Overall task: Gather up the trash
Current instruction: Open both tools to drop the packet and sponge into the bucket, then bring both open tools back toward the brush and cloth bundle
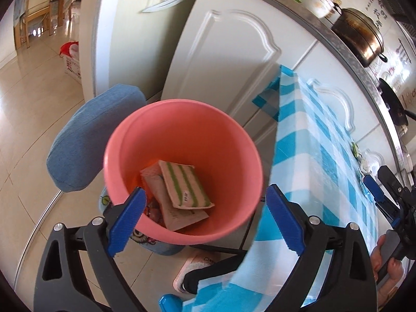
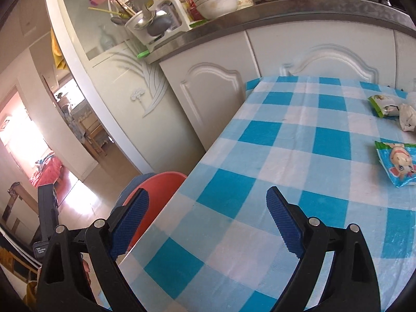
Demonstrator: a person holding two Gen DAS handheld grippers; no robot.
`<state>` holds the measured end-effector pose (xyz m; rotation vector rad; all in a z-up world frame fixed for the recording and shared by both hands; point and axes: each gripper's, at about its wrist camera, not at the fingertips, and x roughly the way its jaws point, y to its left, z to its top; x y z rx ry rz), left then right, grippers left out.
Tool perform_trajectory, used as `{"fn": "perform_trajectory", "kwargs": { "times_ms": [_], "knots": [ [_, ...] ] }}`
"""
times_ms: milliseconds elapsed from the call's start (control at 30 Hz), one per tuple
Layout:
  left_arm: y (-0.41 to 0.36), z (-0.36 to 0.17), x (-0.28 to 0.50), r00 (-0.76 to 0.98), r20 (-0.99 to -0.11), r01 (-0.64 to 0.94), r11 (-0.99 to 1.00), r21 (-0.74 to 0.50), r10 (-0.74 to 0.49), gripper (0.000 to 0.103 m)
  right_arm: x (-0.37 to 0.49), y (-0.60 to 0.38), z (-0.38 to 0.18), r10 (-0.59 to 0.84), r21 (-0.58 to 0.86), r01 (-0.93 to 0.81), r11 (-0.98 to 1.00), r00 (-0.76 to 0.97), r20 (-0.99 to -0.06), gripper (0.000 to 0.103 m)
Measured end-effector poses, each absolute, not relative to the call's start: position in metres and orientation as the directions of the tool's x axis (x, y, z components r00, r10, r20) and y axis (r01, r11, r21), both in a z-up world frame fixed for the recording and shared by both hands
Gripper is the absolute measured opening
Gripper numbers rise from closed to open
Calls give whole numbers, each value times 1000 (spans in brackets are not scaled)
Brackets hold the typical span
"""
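Observation:
A pink bucket point(image 1: 182, 140) stands beside the table, partly seen as a red rim point(image 2: 156, 195) in the right wrist view. Inside it lie a green-striped packet point(image 1: 186, 184) and a beige packet point(image 1: 166, 202). My left gripper point(image 1: 205, 202) hangs open over the bucket's mouth with nothing between its fingers. My right gripper point(image 2: 208, 202) is open above the blue checked tablecloth point(image 2: 299, 156), holding nothing. On the cloth at the right lie a blue cartoon wrapper point(image 2: 397, 163), a green wrapper point(image 2: 382, 104) and a crumpled white piece point(image 2: 408, 117). The right gripper also shows at the right edge point(image 1: 382, 189).
White kitchen cabinets point(image 1: 228, 59) stand behind the bucket and table. The counter point(image 2: 234, 20) carries bowls, a utensil rack and pots. A blue padded chair back point(image 1: 91, 135) is left of the bucket. Tiled floor point(image 1: 31, 104) opens to the left.

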<state>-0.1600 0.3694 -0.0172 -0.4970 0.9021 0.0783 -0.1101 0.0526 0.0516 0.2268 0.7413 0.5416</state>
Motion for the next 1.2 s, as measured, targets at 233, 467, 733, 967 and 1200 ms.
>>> {"fn": "perform_trajectory", "kwargs": {
  "times_ms": [233, 467, 733, 967, 1200],
  "knots": [
    [330, -1, -152, 618, -769, -194, 916, -352, -165, 94, -116, 12, 51, 535, 415, -347, 841, 647, -543, 91],
    [293, 13, -141, 608, -767, -136, 925, -355, -205, 94, -121, -37, 54, 515, 466, -286, 837, 702, -493, 91],
    [226, 42, -121, 616, -747, -6, 947, -321, -249, 94, -121, -120, 53, 431, 552, -145, 821, 792, -433, 91],
    [141, 71, -83, 611, -713, 162, 936, -311, -343, 94, -125, -207, 53, 261, 558, 21, 830, 868, -421, 91],
    [38, 90, -15, 571, -696, 296, 900, -320, -435, 94, -132, -272, 44, 160, 601, 133, 788, 899, -408, 91]
  ]
}}
